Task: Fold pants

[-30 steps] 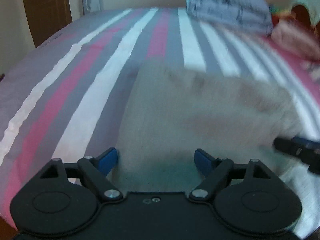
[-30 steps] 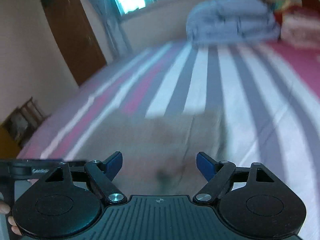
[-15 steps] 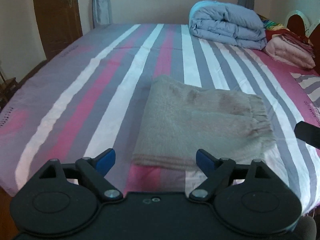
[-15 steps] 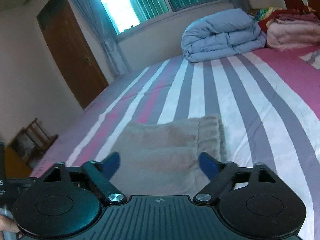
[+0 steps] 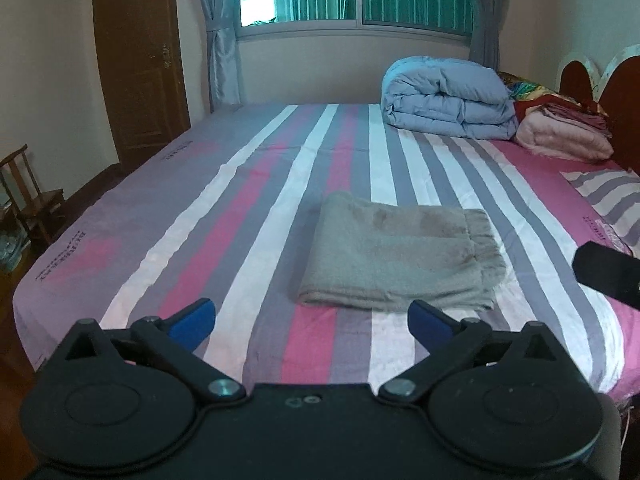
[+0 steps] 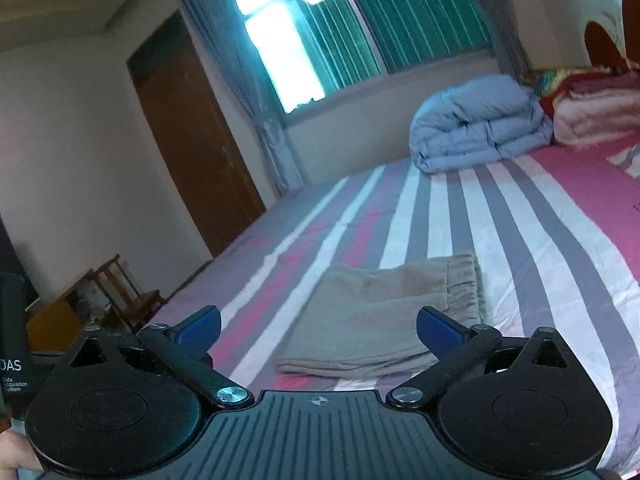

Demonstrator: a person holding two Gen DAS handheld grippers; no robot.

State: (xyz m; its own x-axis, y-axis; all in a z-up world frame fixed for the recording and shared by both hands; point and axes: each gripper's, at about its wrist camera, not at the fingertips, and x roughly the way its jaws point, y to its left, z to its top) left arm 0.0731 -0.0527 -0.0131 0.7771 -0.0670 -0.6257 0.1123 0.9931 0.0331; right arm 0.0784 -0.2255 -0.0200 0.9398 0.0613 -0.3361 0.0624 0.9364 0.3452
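Grey-beige pants [image 5: 396, 258] lie folded into a neat rectangle on the striped bed [image 5: 248, 216], waistband to the right. In the right wrist view the same folded pants [image 6: 384, 320] sit just beyond the fingers. My left gripper [image 5: 311, 318] hangs above the bed's near edge, short of the pants, its jaws opening wide with nothing between them. My right gripper [image 6: 318, 330] is raised and drawn back too, its jaws opening, and holds nothing. A dark part of the right gripper [image 5: 608, 276] shows at the right edge of the left wrist view.
A rolled blue duvet [image 5: 444, 102] and folded pink blankets [image 5: 560, 136] lie at the far right by the headboard [image 5: 600, 84]. A striped pillow [image 5: 612, 196] rests at the right edge. A wooden door [image 5: 140, 60] and chair [image 5: 28, 196] stand left.
Both grippers pulled back and rose from the pants, which now look smaller and farther off. Both sets of jaws spread wider. The pants stay folded on the bed.
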